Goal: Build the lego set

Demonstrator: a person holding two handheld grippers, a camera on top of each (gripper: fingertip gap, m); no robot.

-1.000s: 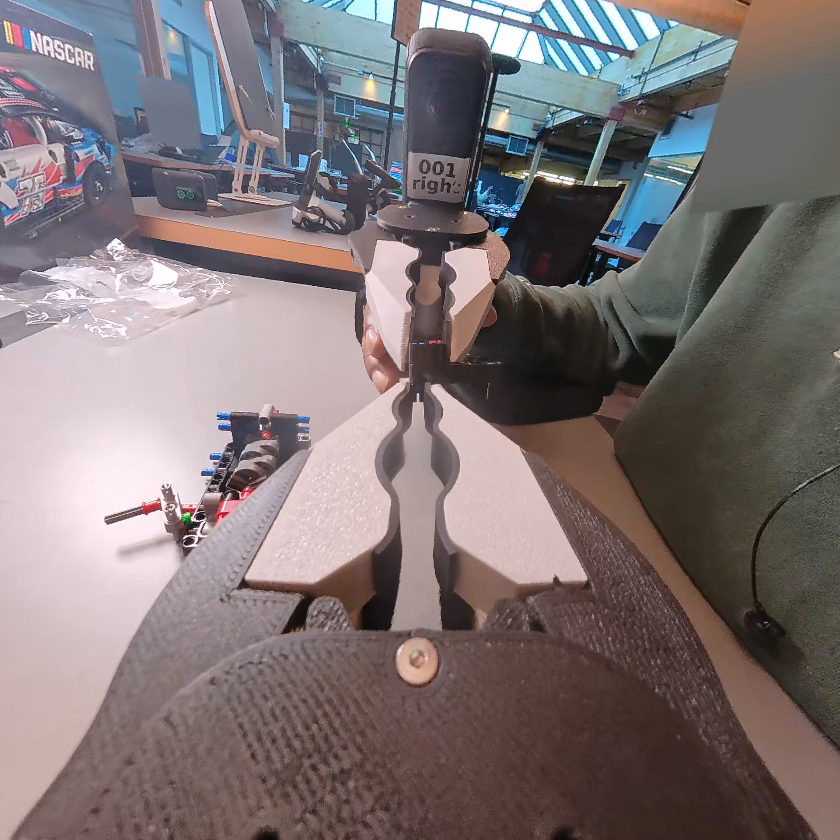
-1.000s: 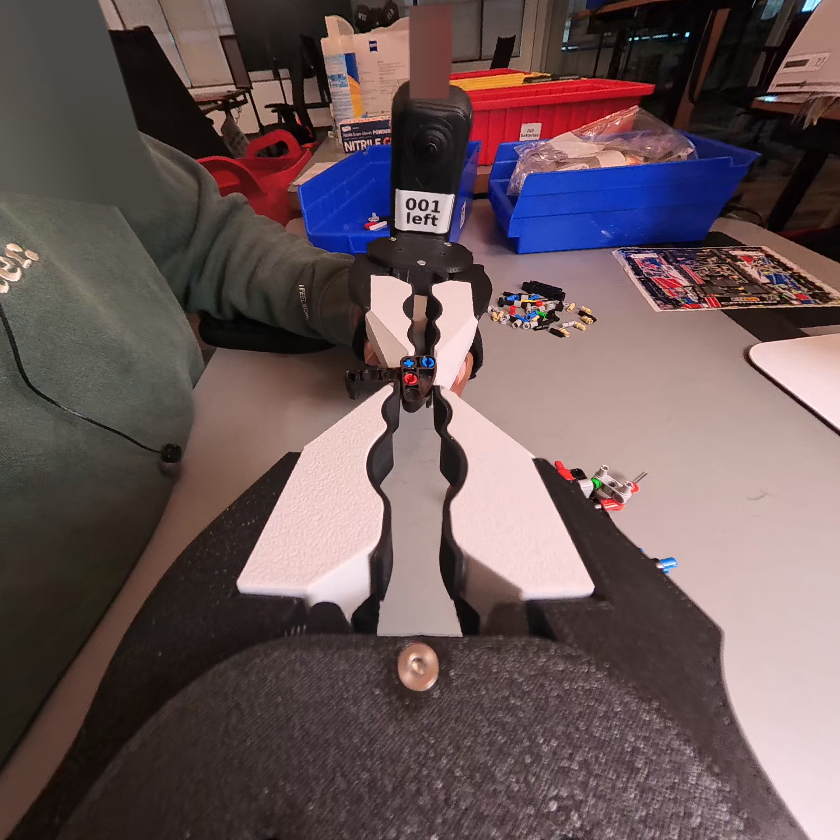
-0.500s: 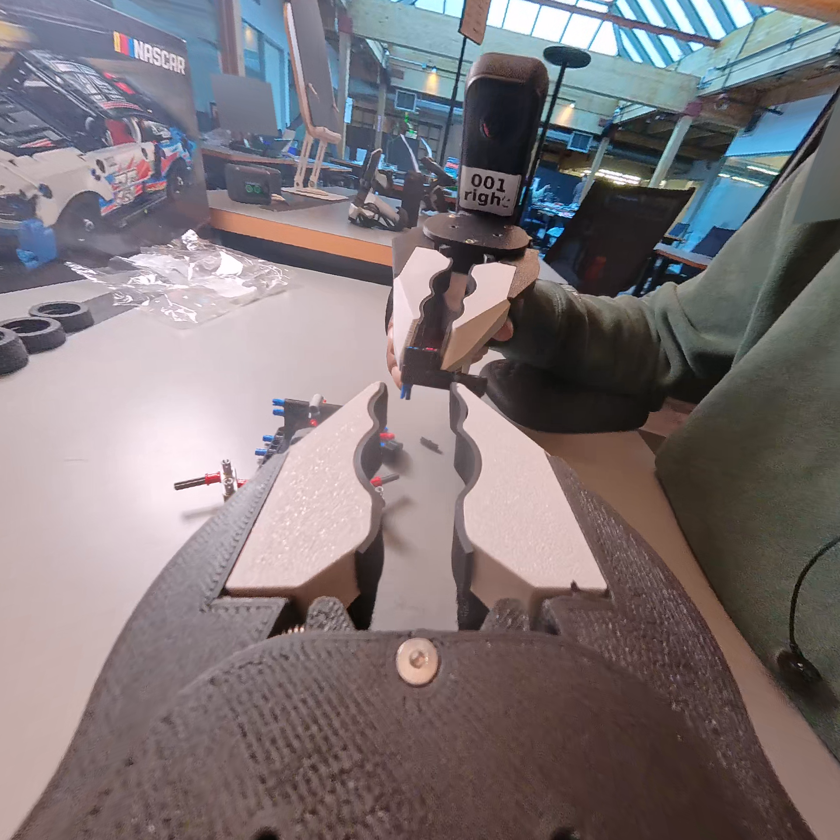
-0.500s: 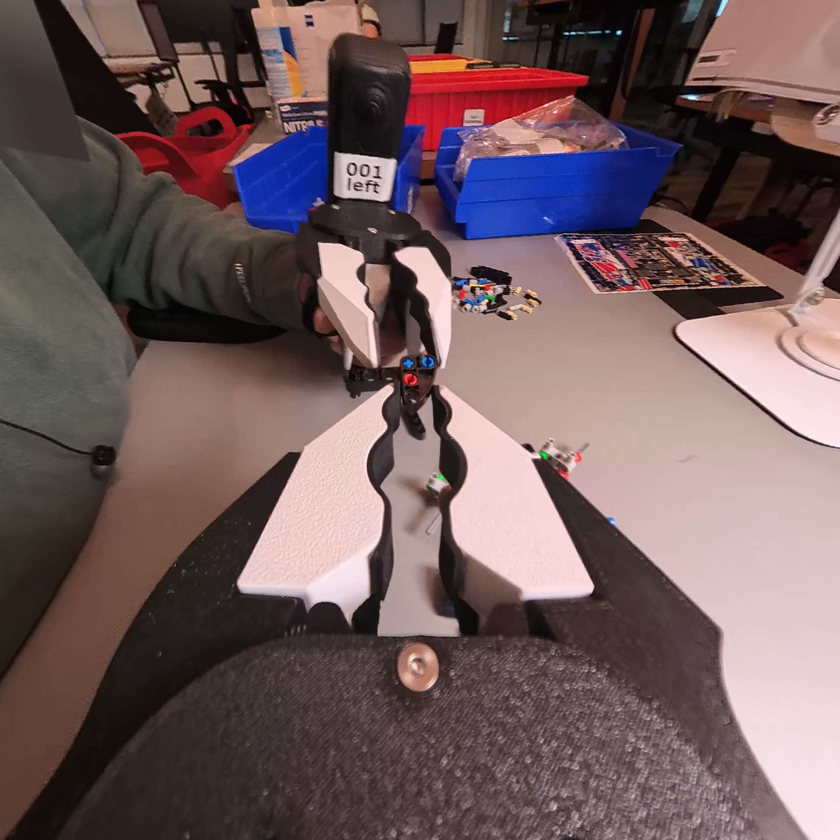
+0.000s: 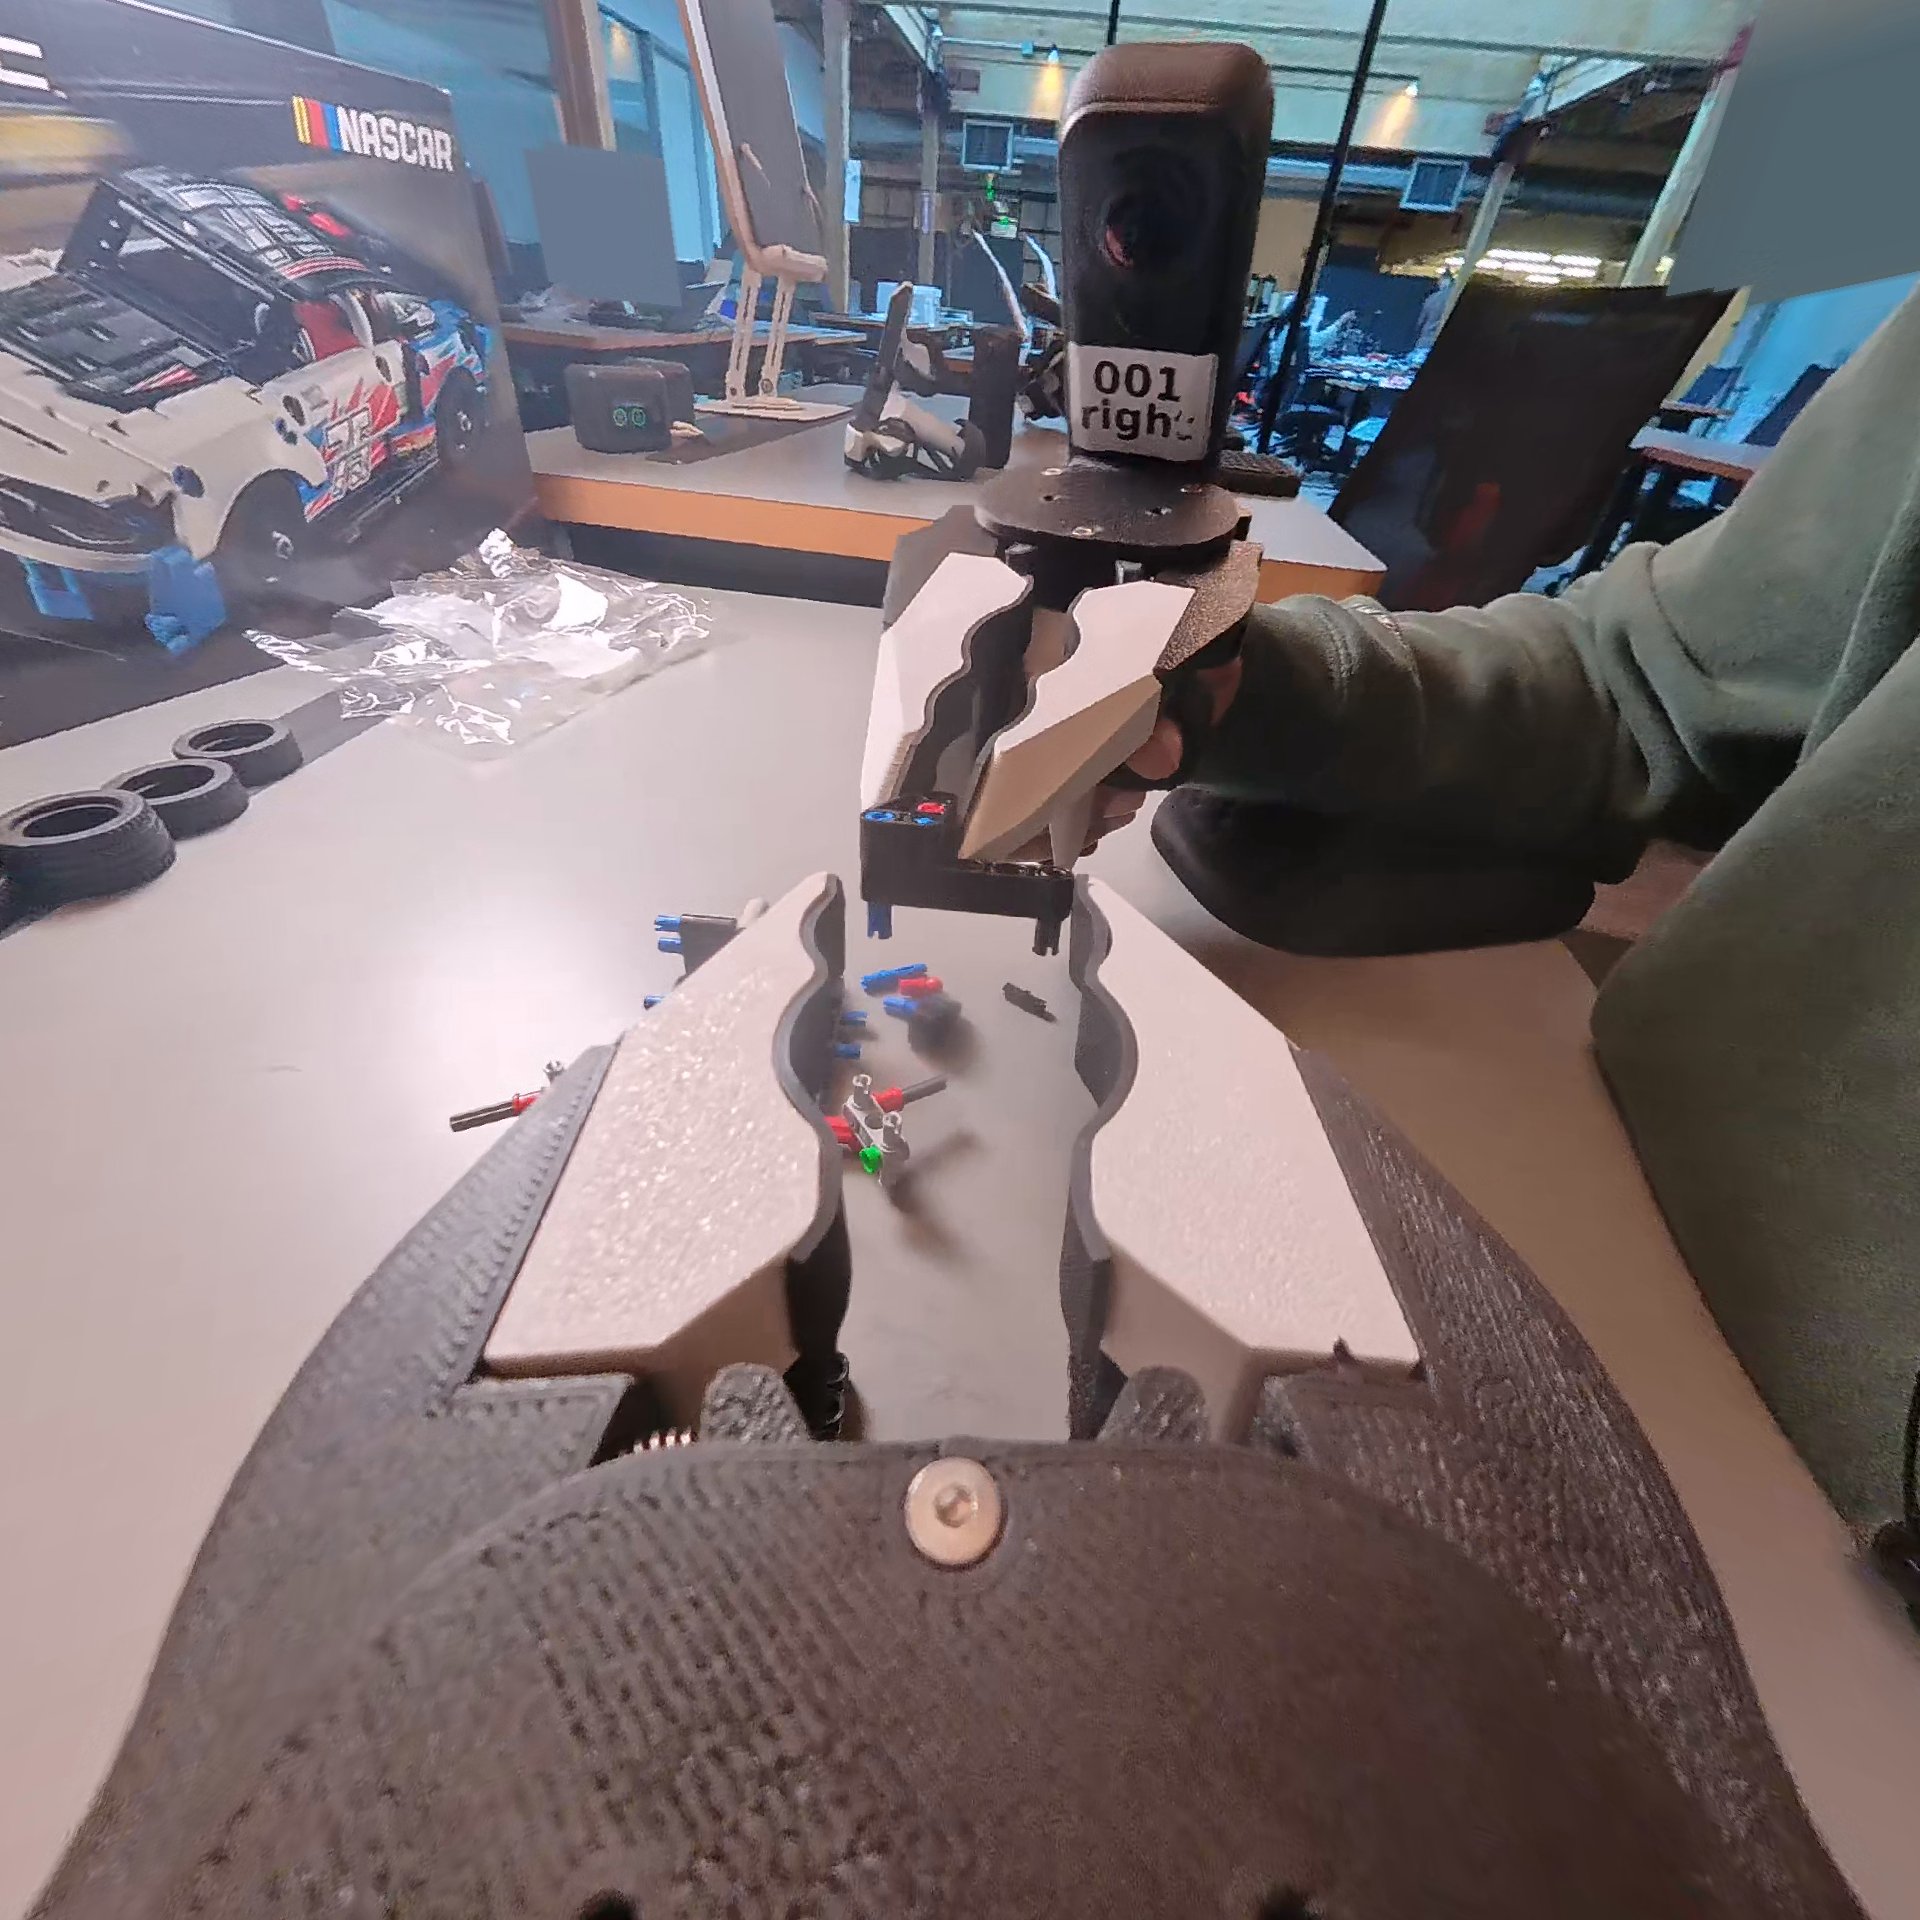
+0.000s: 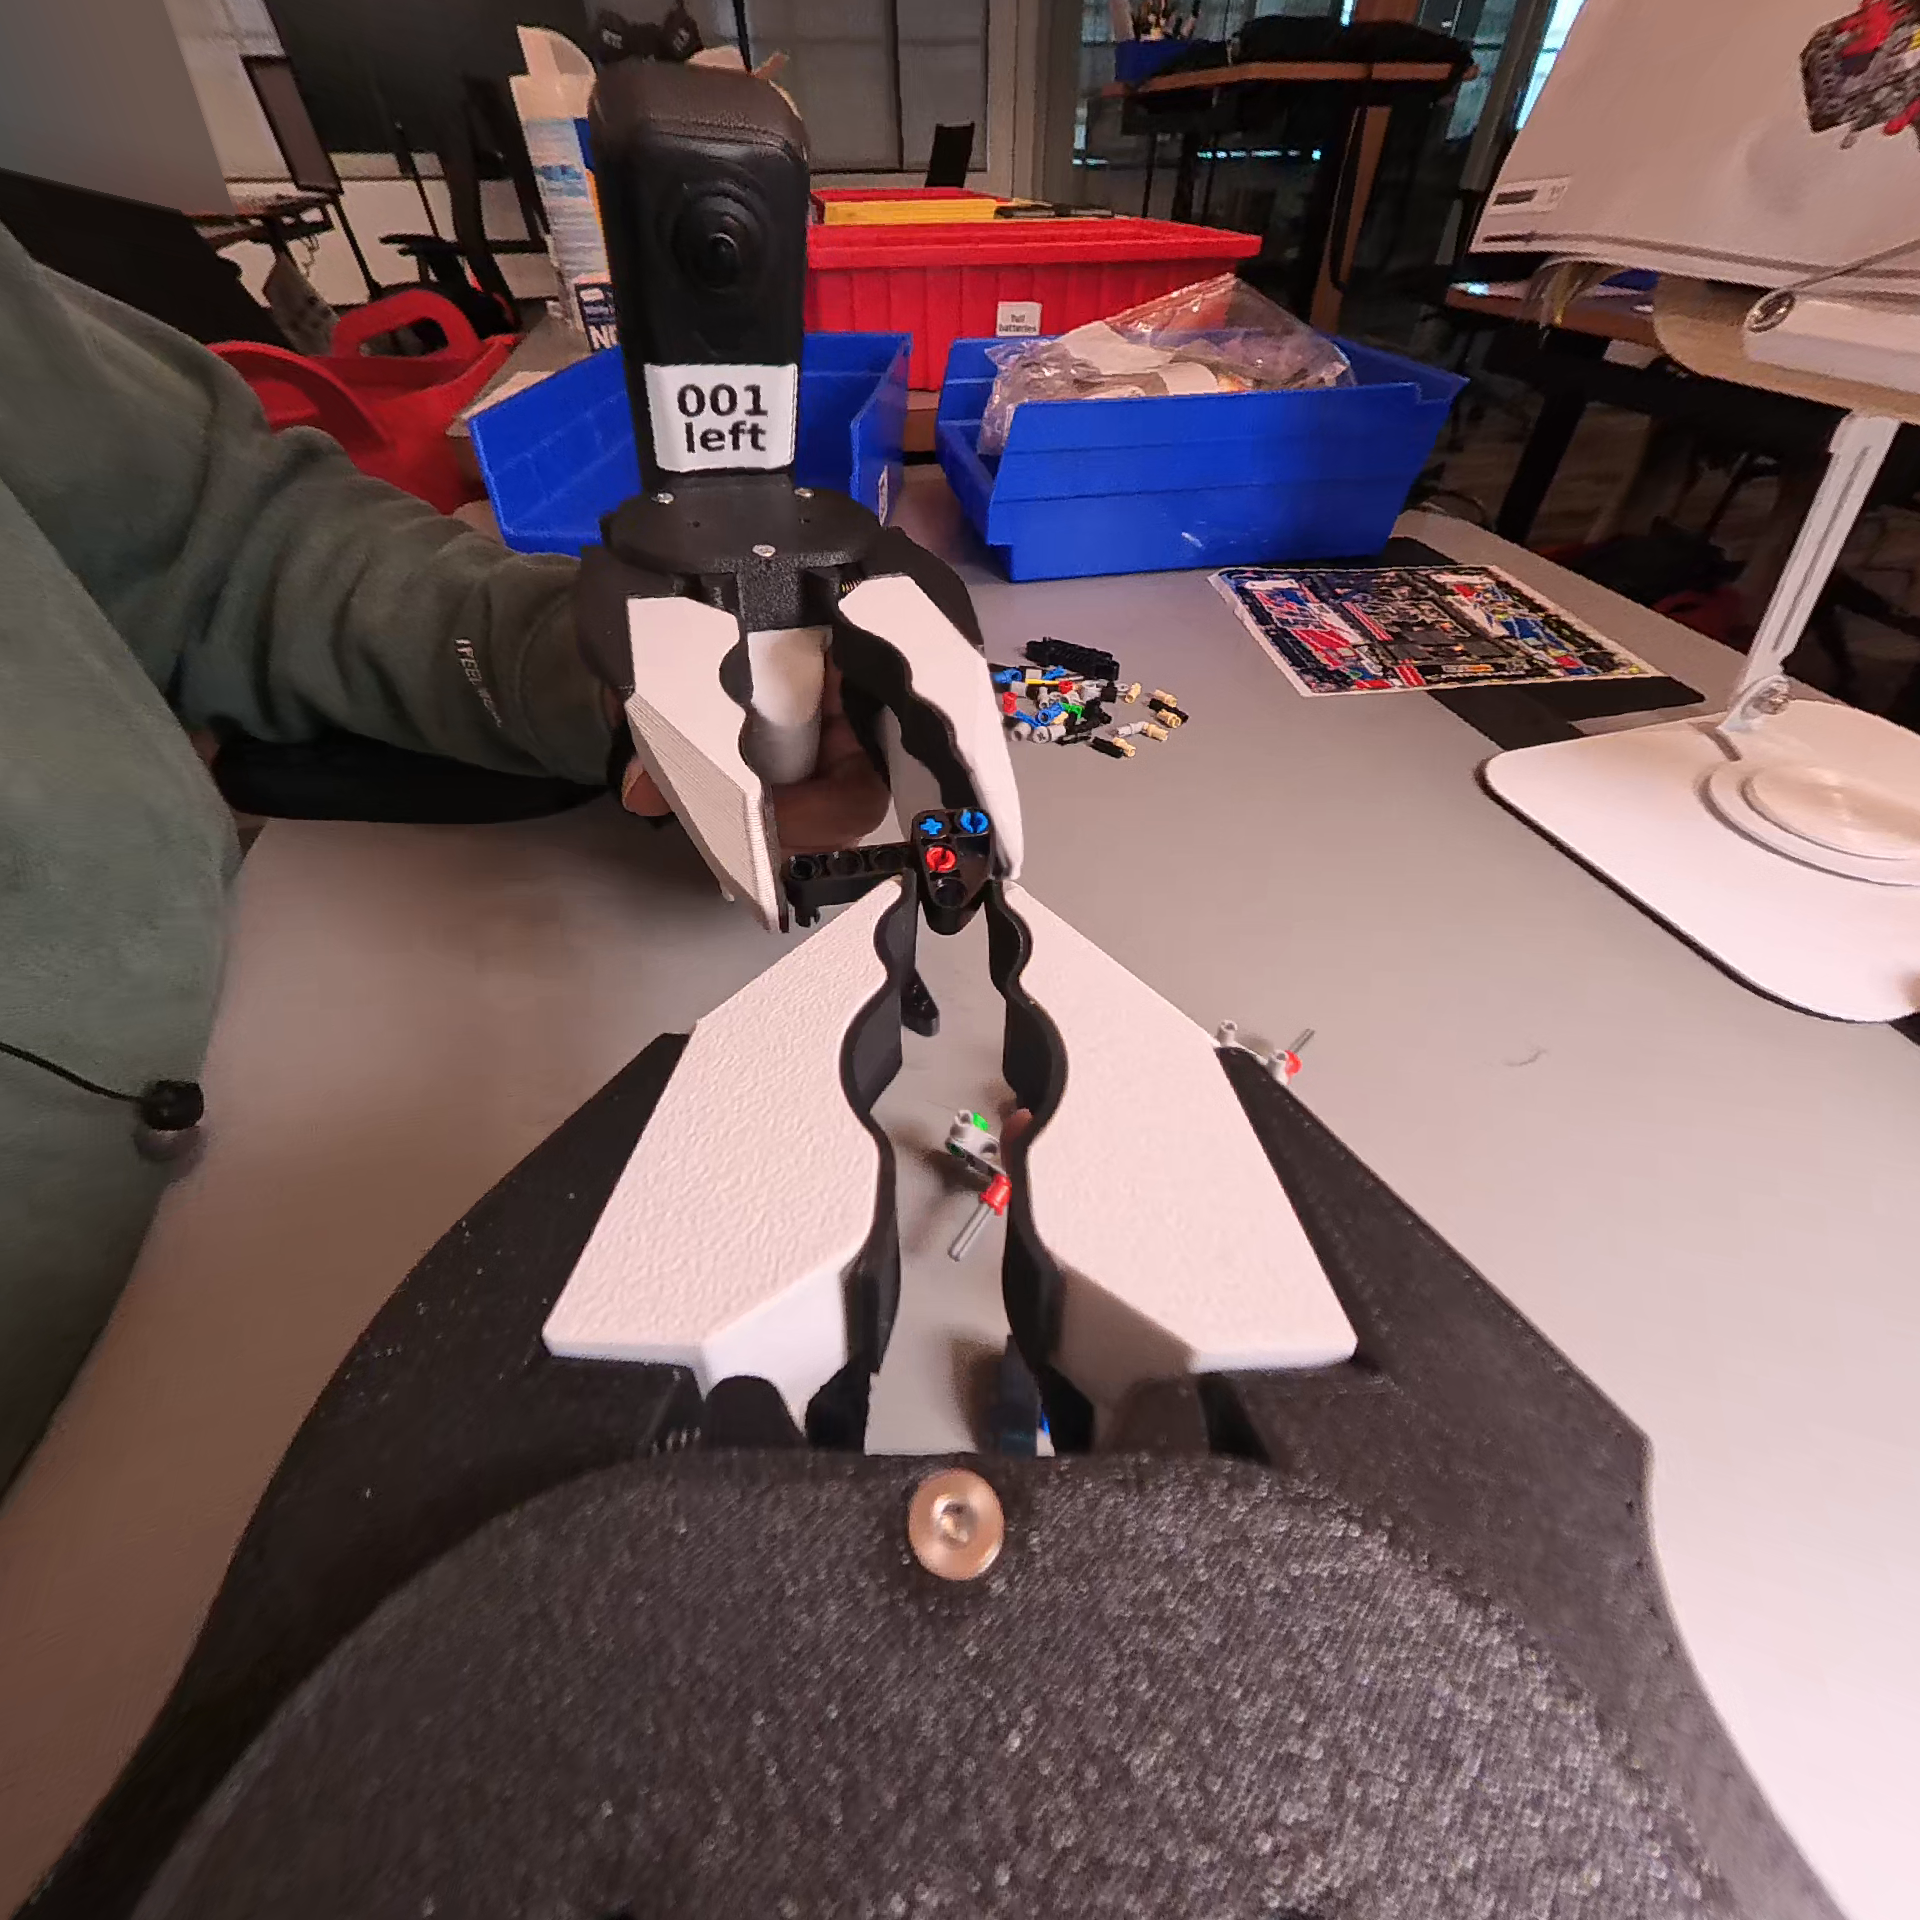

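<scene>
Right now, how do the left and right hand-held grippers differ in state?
The left hand-held gripper is open and holds nothing; the right hand-held gripper is shut on the black lego assembly. The left one's fingers frame loose pieces on the table; the right one's fingertips meet at the assembly, held above the table. Both have white fingers on black bodies and face each other.

Open grey table (image 5: 312, 987) left of left gripper (image 5: 954, 925); passable | ahead: right gripper (image 5: 971, 831) gripping black lego assembly (image 5: 961, 878); blocked | beneath: loose pins (image 5: 902, 987), small axle piece (image 5: 873, 1122) | far left: tyres (image 5: 135, 800), plastic bag (image 5: 499, 644)
</scene>
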